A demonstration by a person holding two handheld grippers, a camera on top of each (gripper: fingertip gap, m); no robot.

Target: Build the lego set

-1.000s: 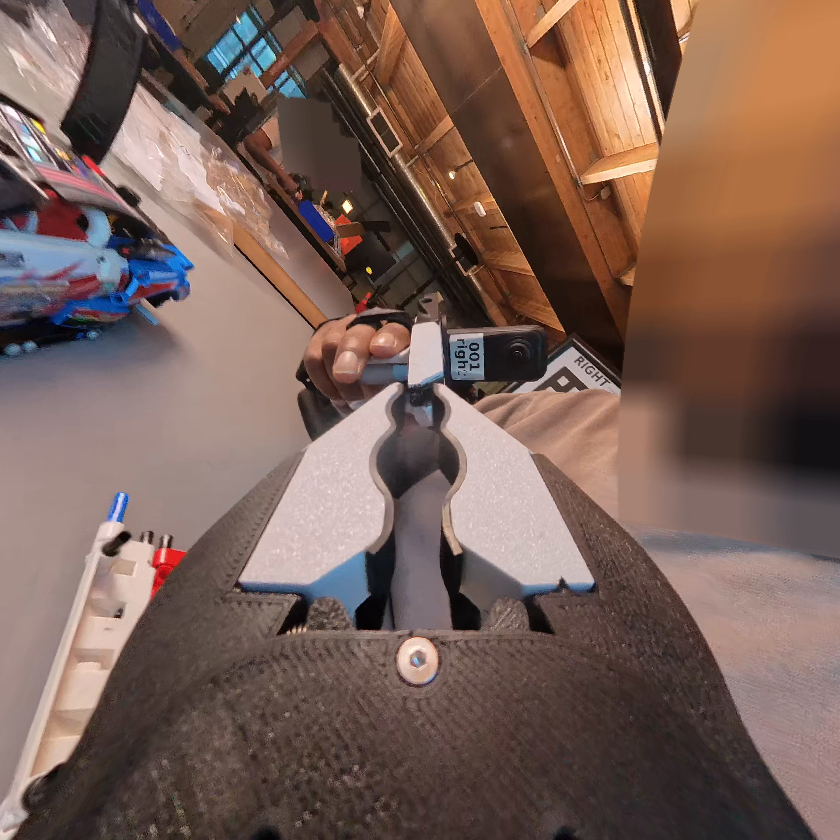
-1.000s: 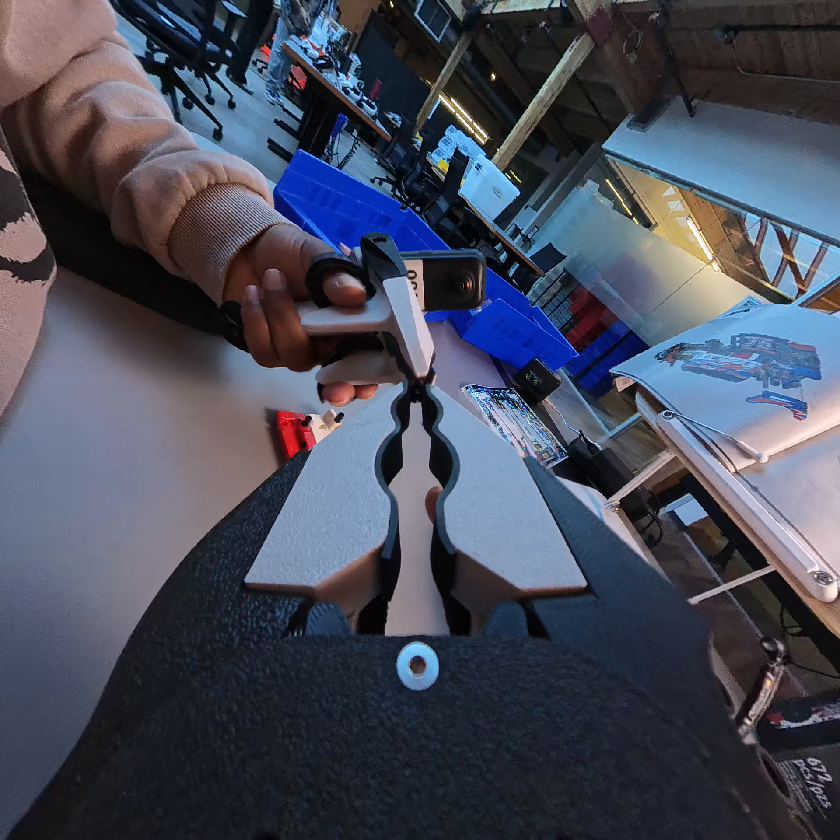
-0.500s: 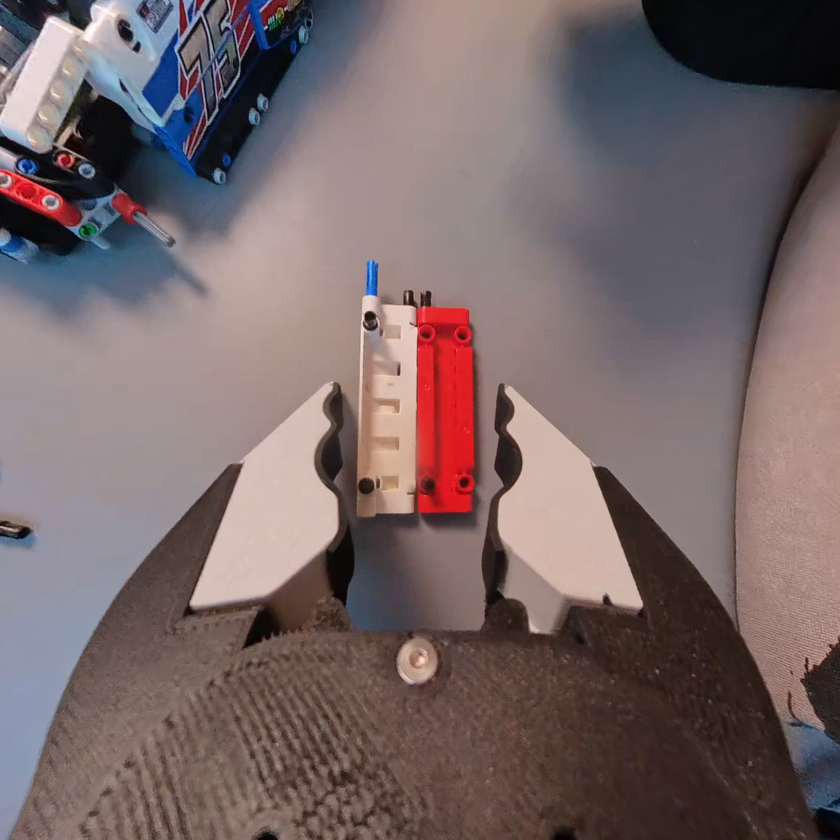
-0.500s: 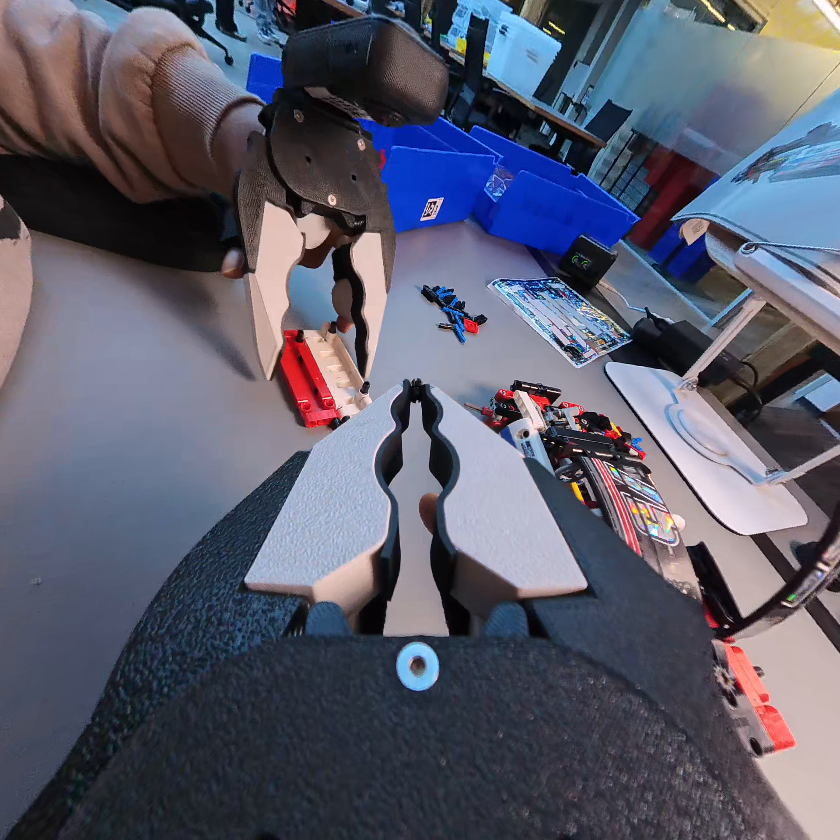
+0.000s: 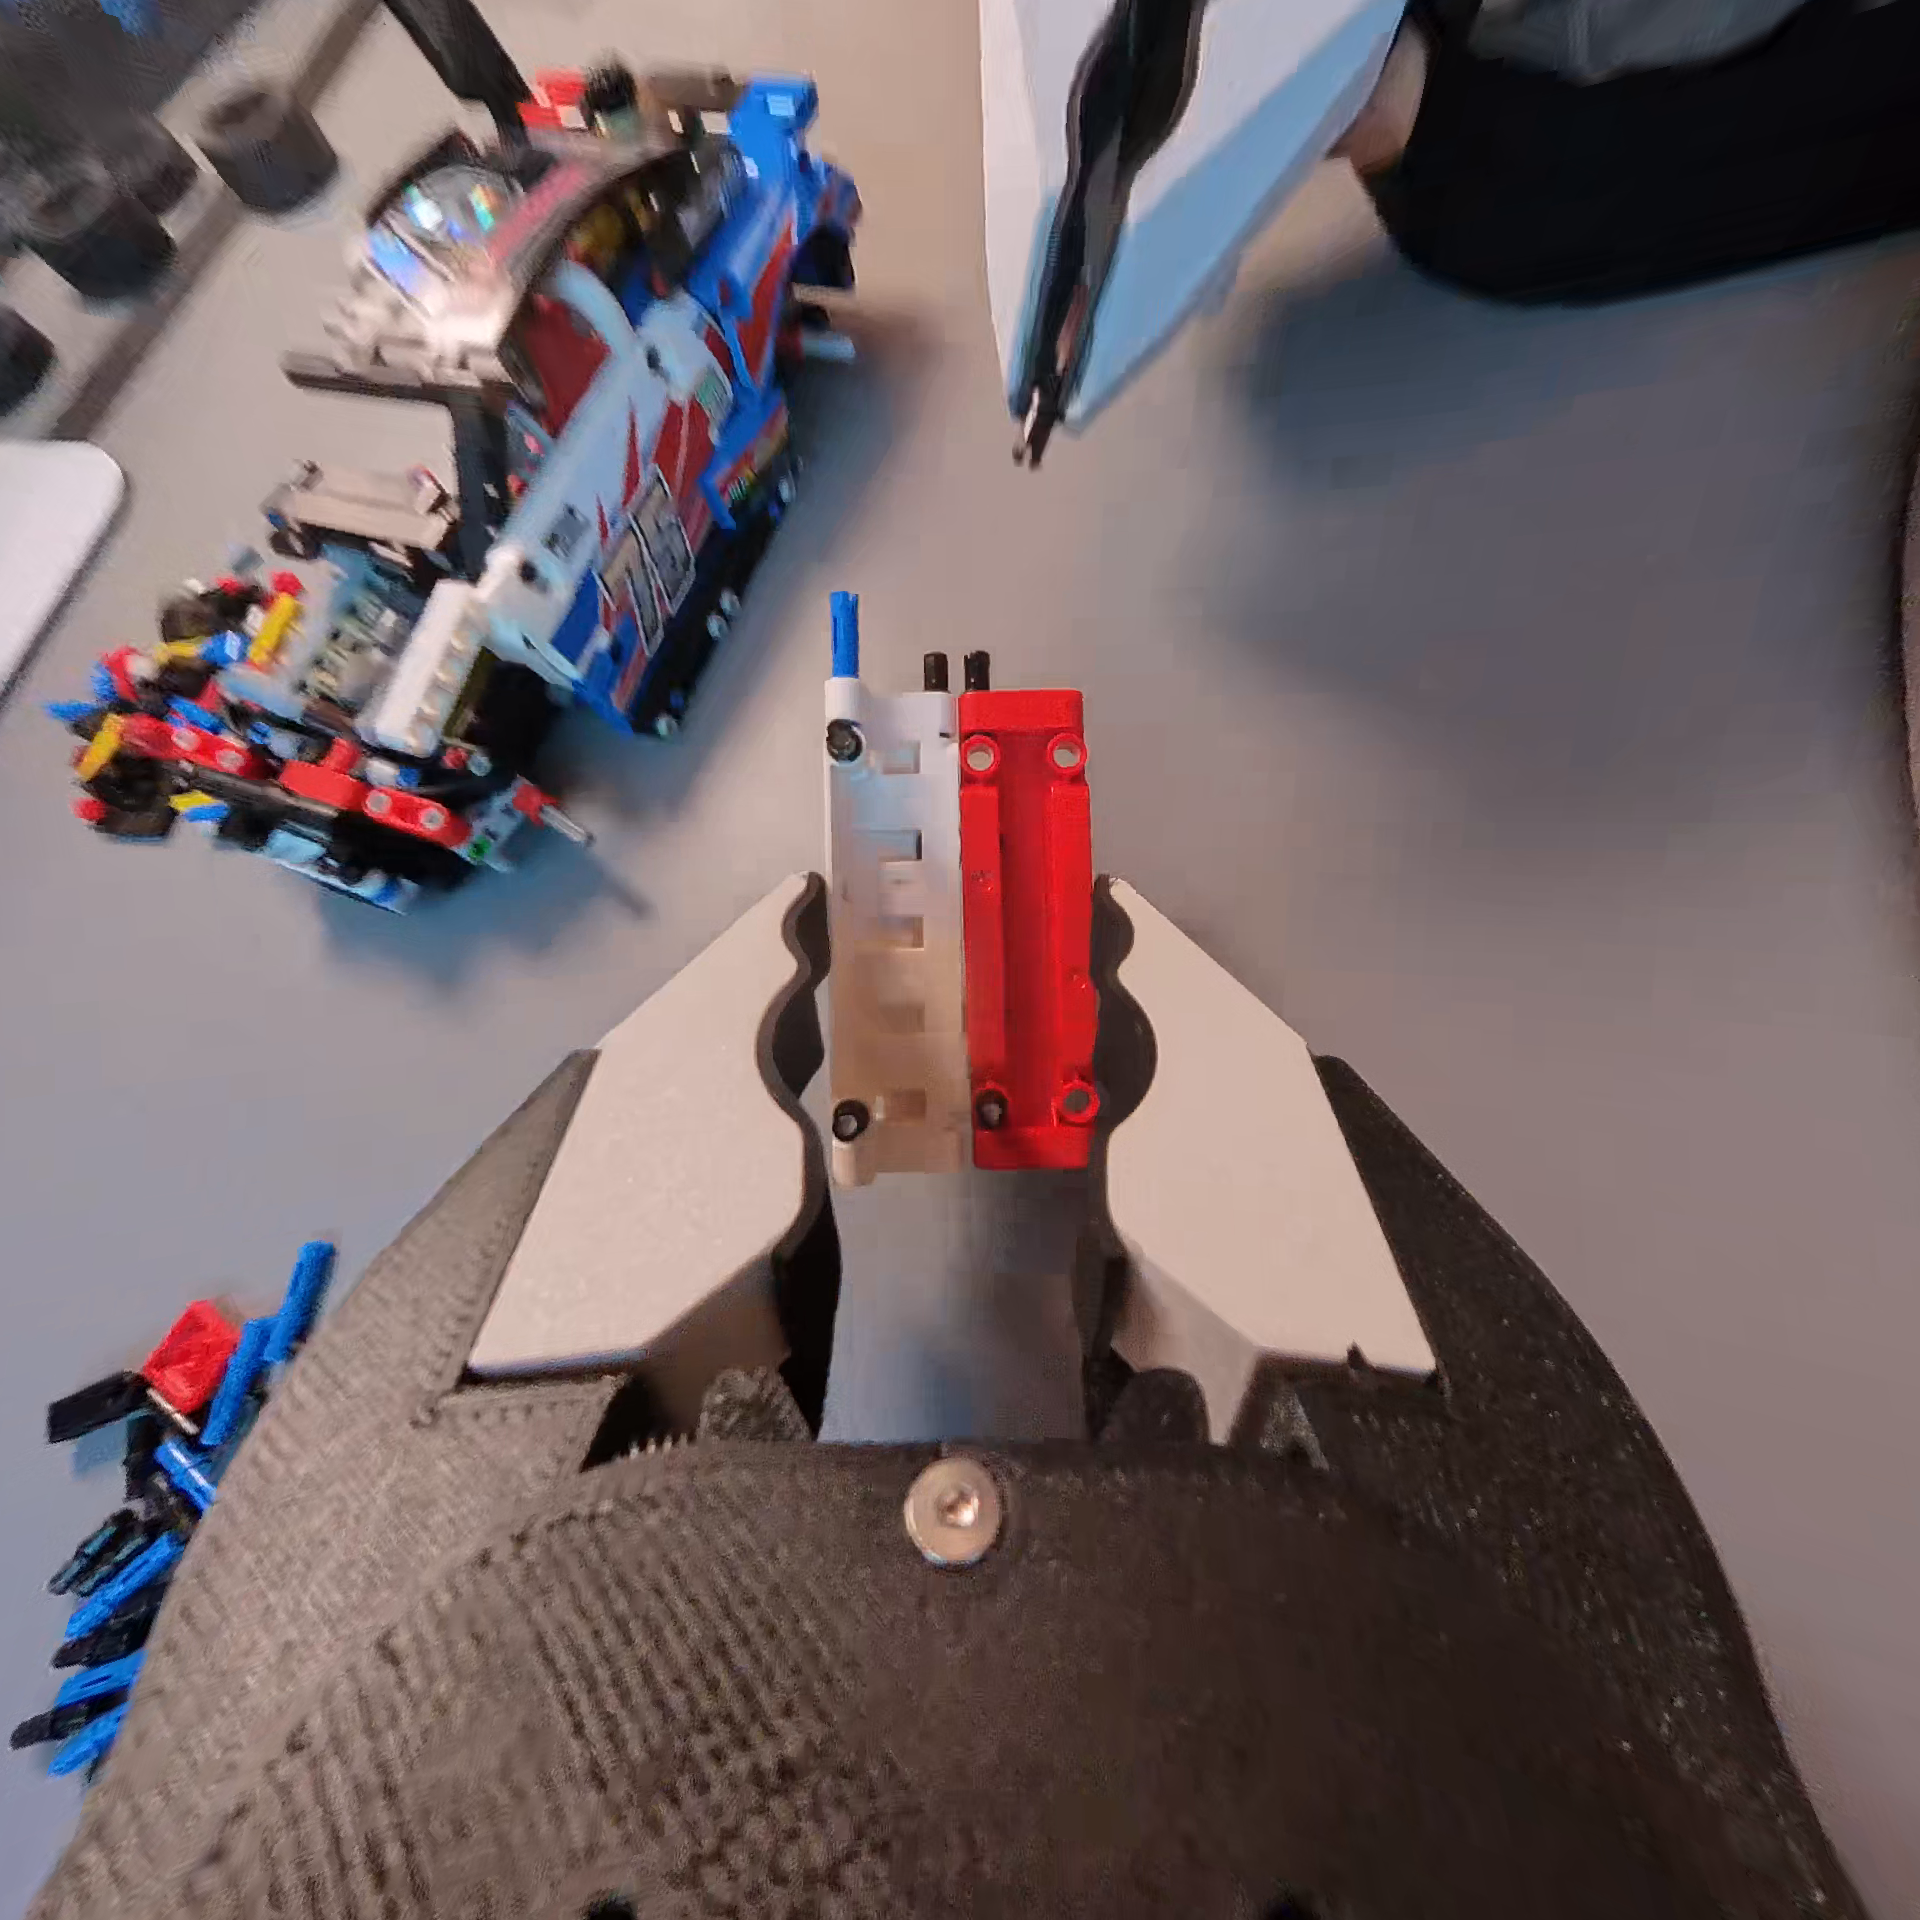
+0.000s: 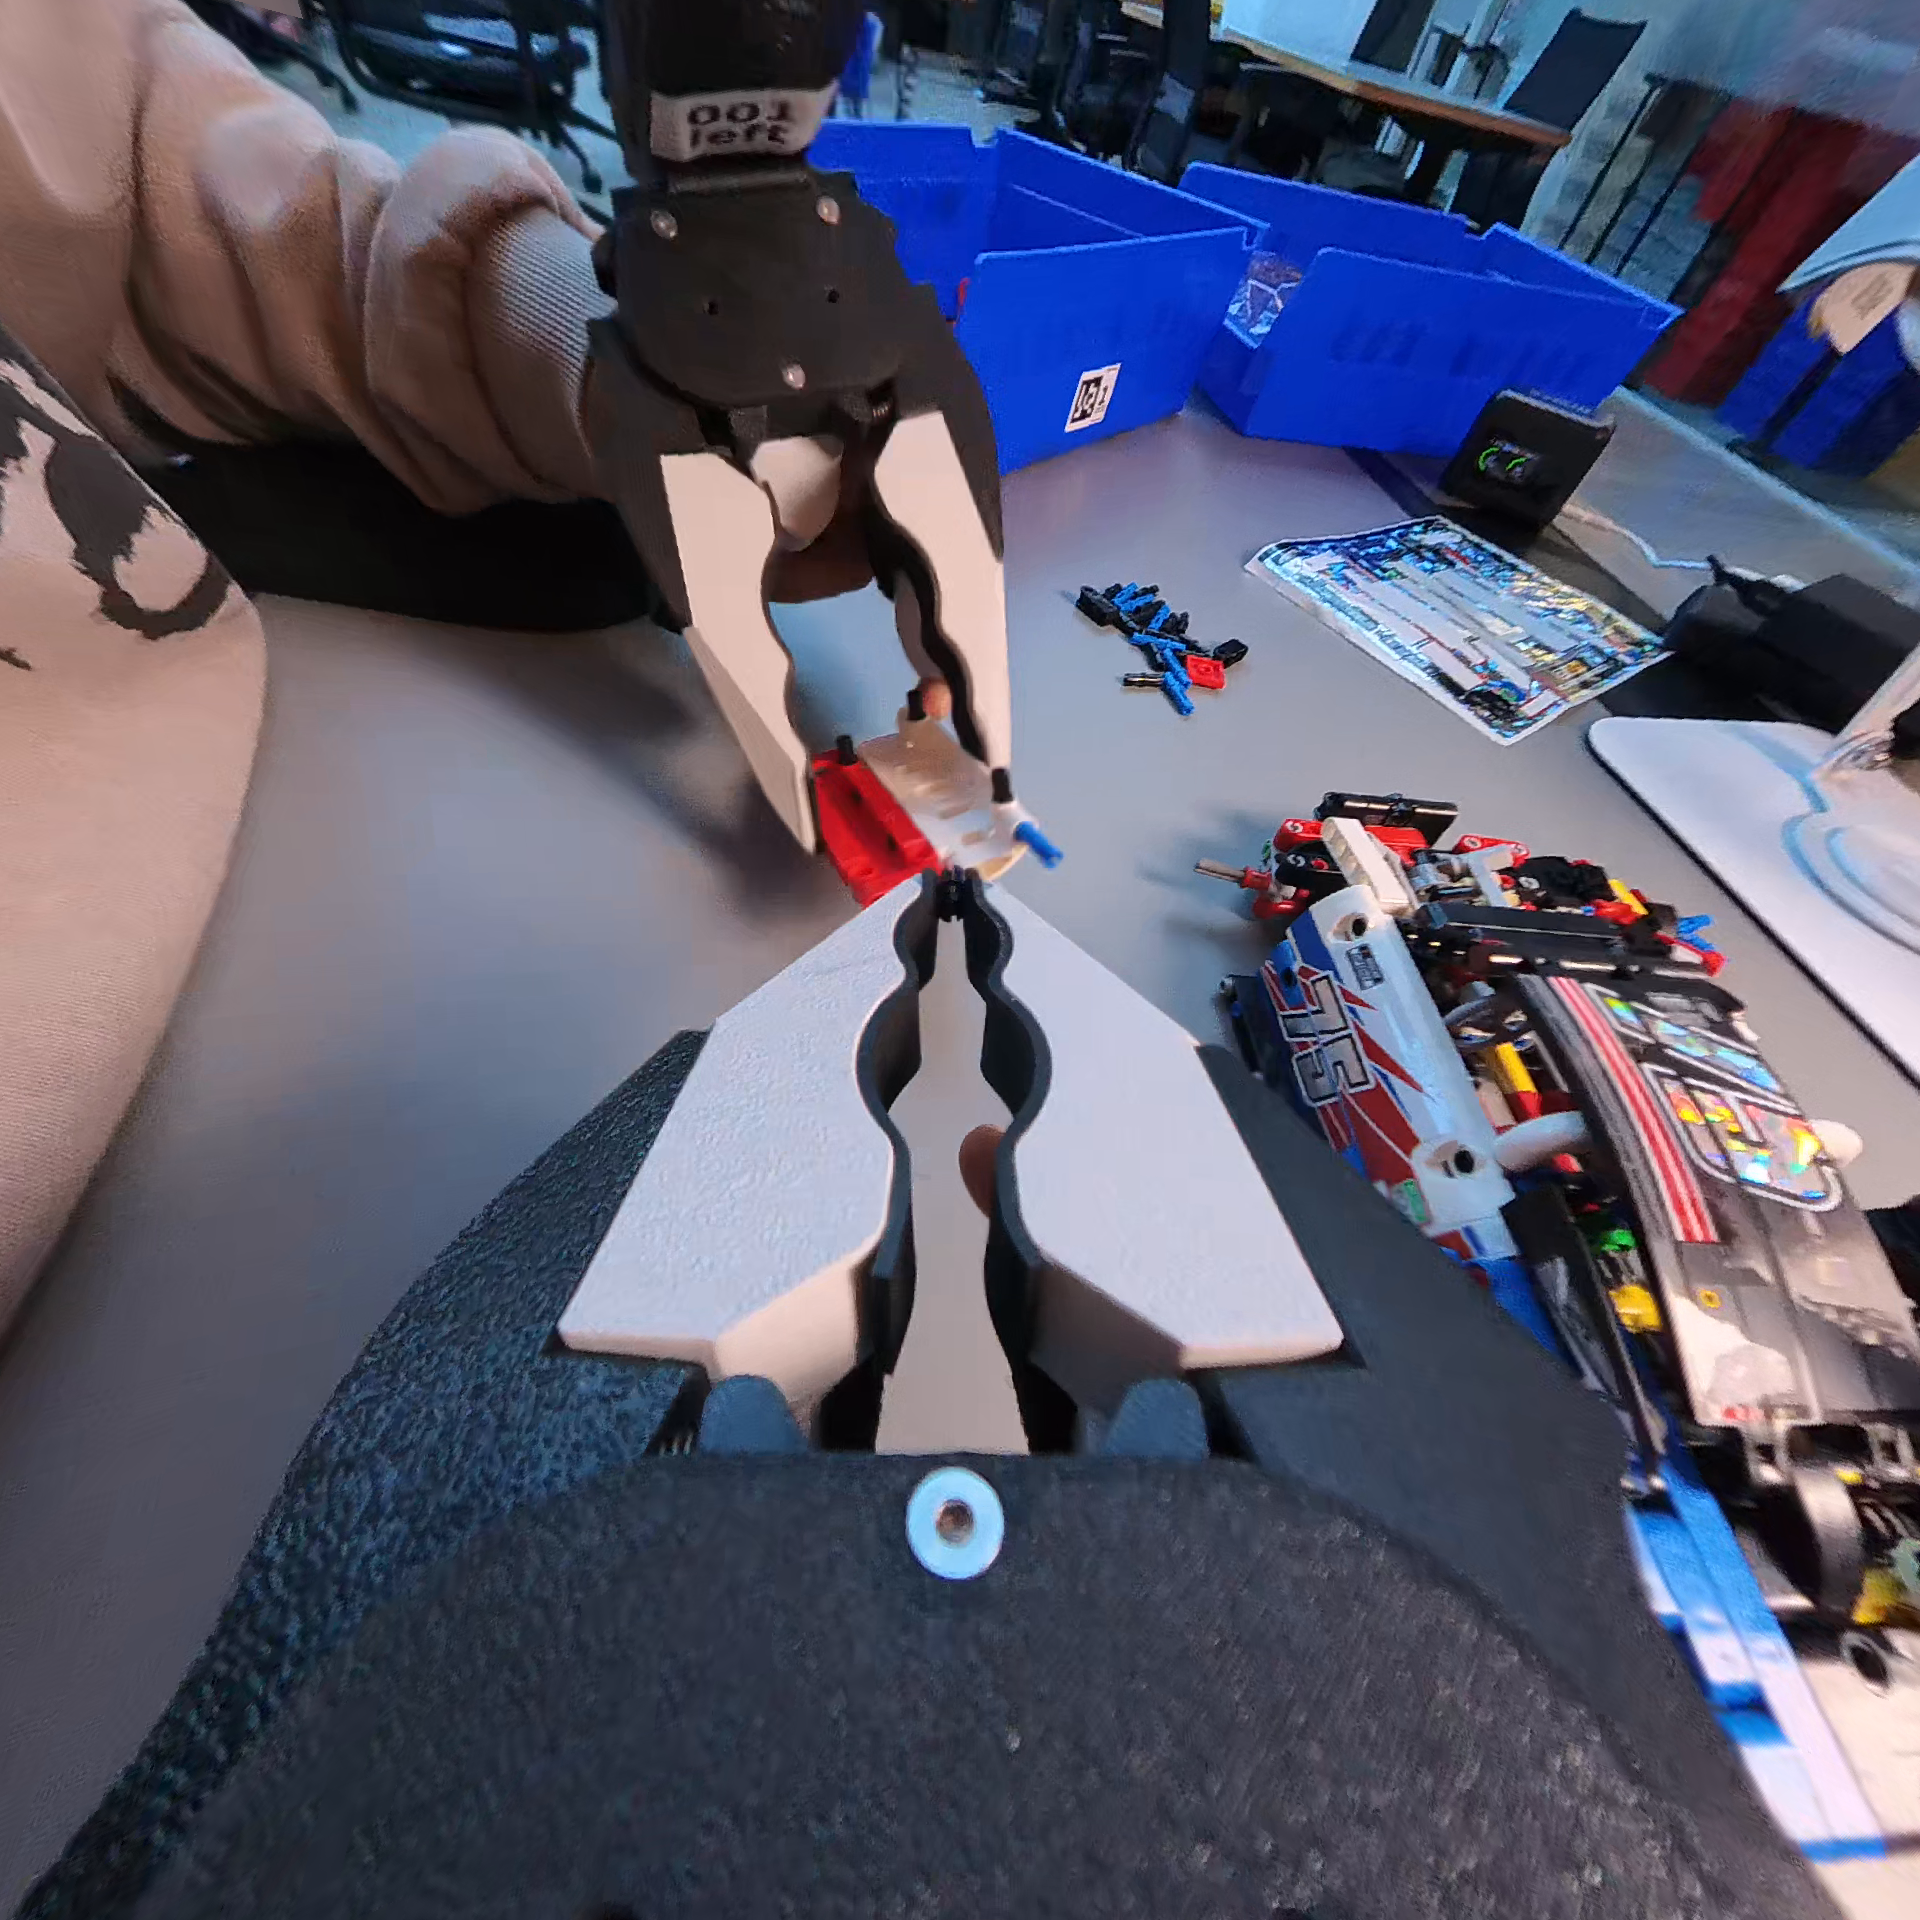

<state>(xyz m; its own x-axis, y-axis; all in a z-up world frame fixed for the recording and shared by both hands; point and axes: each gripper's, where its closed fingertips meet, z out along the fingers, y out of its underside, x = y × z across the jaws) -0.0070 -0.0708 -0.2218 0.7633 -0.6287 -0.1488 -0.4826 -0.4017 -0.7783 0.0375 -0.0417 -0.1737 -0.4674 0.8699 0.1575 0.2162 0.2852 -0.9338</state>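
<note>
The red-and-white panel (image 5: pixel 961 935) lies flat on the tabletop (image 5: pixel 1455 727), its long axis running straight out along the left gripper (image 5: pixel 956 894). The left jaws are closed on the panel's two long sides. The right gripper (image 6: pixel 954 896), just beside the panel's pin end, has its jaws shut on a small black pin (image 6: pixel 951 902).

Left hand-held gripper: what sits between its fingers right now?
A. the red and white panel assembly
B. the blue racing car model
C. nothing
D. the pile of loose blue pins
A: the left hand-held gripper has one finger against each long side of the red and white panel assembly, on the table.
</note>
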